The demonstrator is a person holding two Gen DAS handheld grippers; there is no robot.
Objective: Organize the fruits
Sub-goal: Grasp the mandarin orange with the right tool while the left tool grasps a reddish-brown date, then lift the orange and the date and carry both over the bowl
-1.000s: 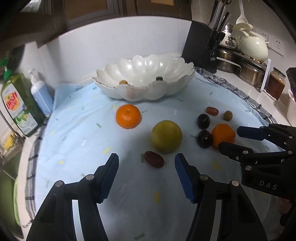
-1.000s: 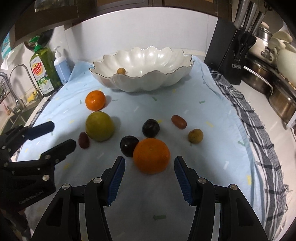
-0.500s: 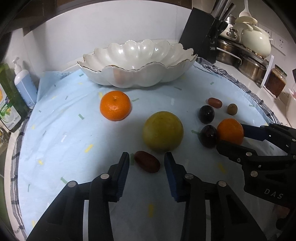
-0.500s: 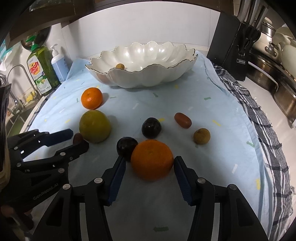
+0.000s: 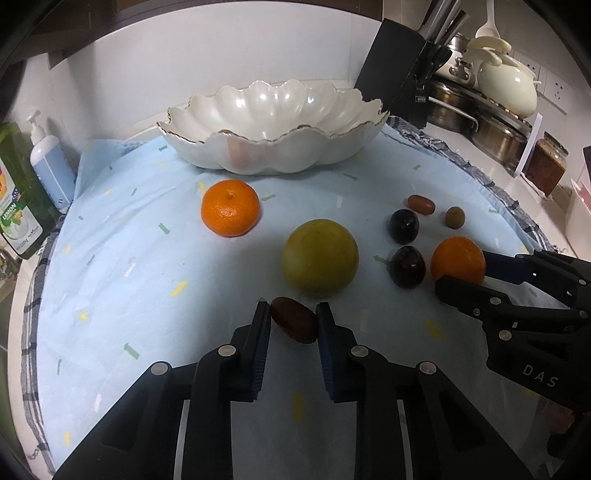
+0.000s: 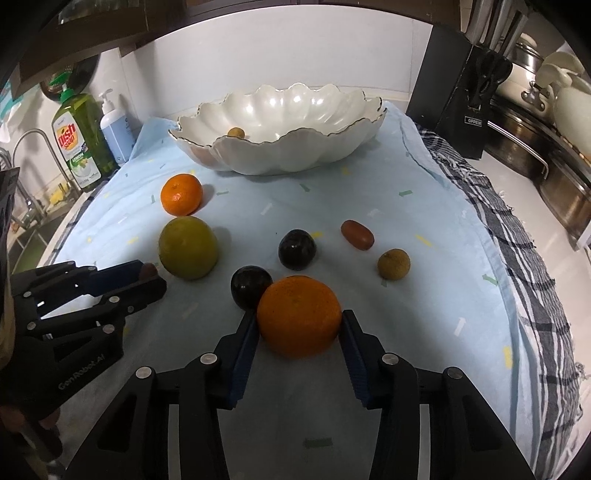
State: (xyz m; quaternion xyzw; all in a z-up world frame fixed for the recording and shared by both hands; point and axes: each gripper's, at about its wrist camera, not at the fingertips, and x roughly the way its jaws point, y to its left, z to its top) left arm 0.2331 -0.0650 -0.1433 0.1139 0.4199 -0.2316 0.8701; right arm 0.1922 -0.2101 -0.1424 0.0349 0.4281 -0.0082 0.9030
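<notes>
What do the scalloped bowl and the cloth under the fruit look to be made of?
Scalloped bowl: likely glazed ceramic or porcelain, with a pearly white gloss, bright highlights and a thin gold-looking rim line. Cloth: soft woven fabric, matte pale blue with small coloured flecks; it wrinkles at the edges.

We're looking at a kitchen counter w/ a white wall behind. Dark cabinet up top. Black knife block on the right, steel pots & a cream teapot past it. Left: dish soap bottle, pump bottle, faucet over the sink. Dim, cool light.
</notes>
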